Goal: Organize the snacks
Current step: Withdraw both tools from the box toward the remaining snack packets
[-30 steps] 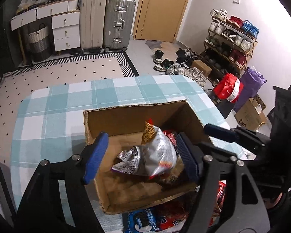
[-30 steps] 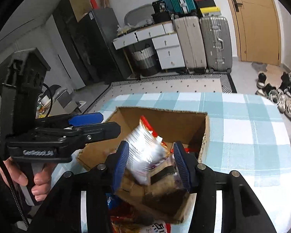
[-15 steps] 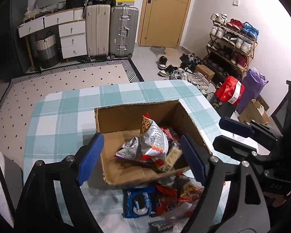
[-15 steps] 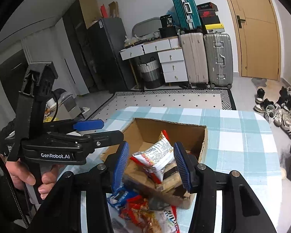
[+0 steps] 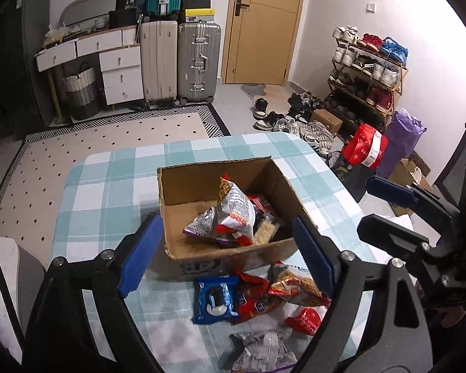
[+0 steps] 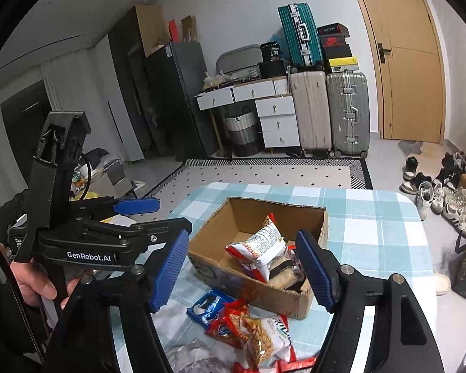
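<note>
Several snacks sit in our cardboard box (image 5: 220, 214); loose packets (image 5: 258, 301) remain on the worktop (image 5: 108, 192), both jaws spread, empty.

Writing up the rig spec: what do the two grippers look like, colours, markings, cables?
Both are black plastic. The left gripper and right gripper each carry two ribbed blue finger pads on angular black arms with silver bolts. Seen from the right wrist, the left one reads "GenRobot.AI" in white, has a tall black bracket and a thin black cable. Dark sleeve.

Left hand-held gripper (image 5: 226, 258): black frame, ribbed blue pads, silver screws, white "GenRobot.AI" lettering. Right hand-held gripper (image 6: 242, 270): identical. Bare-skinned hand (image 6: 35, 283), dark sleeve.
</note>
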Available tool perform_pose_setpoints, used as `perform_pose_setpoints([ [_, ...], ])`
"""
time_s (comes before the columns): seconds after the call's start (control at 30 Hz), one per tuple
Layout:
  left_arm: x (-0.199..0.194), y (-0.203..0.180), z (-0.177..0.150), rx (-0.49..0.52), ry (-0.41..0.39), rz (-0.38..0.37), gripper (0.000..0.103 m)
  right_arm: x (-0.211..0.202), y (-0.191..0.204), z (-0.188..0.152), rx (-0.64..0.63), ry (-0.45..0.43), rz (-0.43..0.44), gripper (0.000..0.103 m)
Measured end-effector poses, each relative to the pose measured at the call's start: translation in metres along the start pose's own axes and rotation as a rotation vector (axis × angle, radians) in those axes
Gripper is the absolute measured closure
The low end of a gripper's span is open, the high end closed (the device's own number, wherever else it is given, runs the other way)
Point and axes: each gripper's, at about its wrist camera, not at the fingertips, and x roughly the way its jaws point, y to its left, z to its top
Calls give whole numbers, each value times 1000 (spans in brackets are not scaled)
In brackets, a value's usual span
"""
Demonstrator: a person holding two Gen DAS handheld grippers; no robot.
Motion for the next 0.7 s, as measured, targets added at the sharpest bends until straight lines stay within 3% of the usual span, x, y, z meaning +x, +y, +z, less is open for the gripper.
perform_pose_setpoints([
  [0.47, -52, -18, -38, -4, -33, 4, 14, -46, 24, -27, -16, -33, -15, 18],
  [0.7, -69, -24, -66, -22, -36, 12, 6, -69, 33, -48, -6, -44, -19, 15],
])
